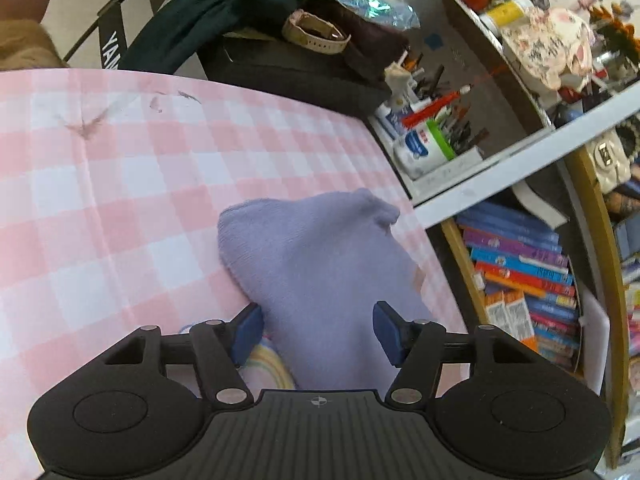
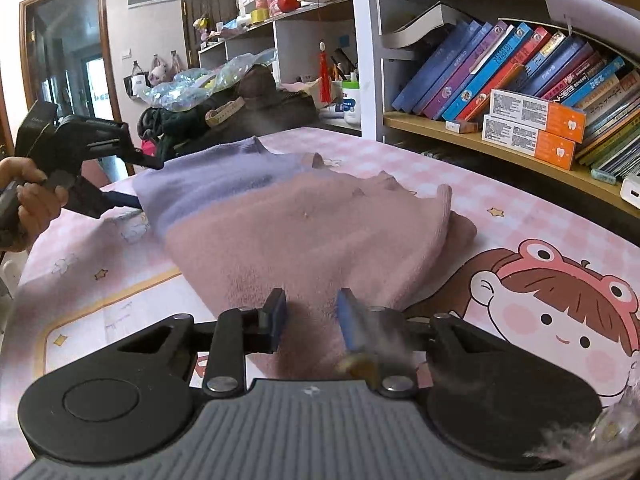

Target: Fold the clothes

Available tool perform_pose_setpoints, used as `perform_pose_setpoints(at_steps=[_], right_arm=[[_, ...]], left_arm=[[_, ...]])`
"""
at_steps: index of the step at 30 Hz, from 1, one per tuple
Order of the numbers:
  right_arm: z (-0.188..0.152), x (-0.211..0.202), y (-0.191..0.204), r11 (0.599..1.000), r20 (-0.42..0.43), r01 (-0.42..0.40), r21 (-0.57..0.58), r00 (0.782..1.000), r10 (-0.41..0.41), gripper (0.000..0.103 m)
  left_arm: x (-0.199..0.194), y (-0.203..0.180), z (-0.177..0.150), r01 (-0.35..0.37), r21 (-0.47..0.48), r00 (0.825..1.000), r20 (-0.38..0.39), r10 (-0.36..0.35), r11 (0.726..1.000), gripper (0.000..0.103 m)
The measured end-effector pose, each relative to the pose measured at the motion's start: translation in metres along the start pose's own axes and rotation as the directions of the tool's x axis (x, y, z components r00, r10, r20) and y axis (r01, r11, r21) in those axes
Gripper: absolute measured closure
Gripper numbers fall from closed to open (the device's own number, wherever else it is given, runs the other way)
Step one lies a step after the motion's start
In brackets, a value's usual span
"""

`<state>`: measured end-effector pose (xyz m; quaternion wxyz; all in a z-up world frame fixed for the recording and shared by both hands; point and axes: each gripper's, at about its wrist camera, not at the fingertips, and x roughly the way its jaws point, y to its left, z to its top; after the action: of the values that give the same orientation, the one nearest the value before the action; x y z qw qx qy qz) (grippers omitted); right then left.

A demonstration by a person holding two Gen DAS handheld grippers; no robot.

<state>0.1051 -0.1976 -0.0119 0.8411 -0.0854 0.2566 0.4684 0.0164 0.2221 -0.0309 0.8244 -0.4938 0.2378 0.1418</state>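
A knit garment lies on the pink checked table cover (image 1: 100, 200). Its lavender part (image 1: 320, 264) fills the left wrist view; in the right wrist view the lavender part (image 2: 208, 180) joins a dusty pink part (image 2: 304, 240). My left gripper (image 1: 318, 328) is open with the lavender cloth between its blue pads, and it shows in the right wrist view (image 2: 120, 200) at the garment's far left edge. My right gripper (image 2: 312, 316) is open, its pads astride the pink hem near me.
A bookshelf (image 2: 500, 80) with leaning books and orange boxes (image 2: 532, 124) stands right of the table. A dark bag with clothes and plastic wrap (image 2: 208, 96) sits at the far end. A cartoon girl print (image 2: 560, 300) is on the cover.
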Motion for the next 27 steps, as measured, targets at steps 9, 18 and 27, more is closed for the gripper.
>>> perform_pose_setpoints(at_steps=[9,18,27], right_arm=[[-0.001,0.0,0.002,1.0,-0.001,0.004,-0.004,1.0,-0.004,0.076],[0.0,-0.001,0.0,1.0,-0.001,-0.003,0.014,1.0,0.003,0.076],[0.0,0.0,-0.001,1.0,-0.001,-0.004,0.015,1.0,0.004,0.076]], left_arm=[[0.002,0.005,0.001,-0.014,-0.047,1.0,0.015,0.015,0.999,0.067],[0.01,-0.005,0.001,-0.006,0.03,1.0,-0.002,0.006,1.0,0.081],[0.017,-0.017,0.0,0.01,0.118,1.0,-0.02,-0.007,0.993,0.043]])
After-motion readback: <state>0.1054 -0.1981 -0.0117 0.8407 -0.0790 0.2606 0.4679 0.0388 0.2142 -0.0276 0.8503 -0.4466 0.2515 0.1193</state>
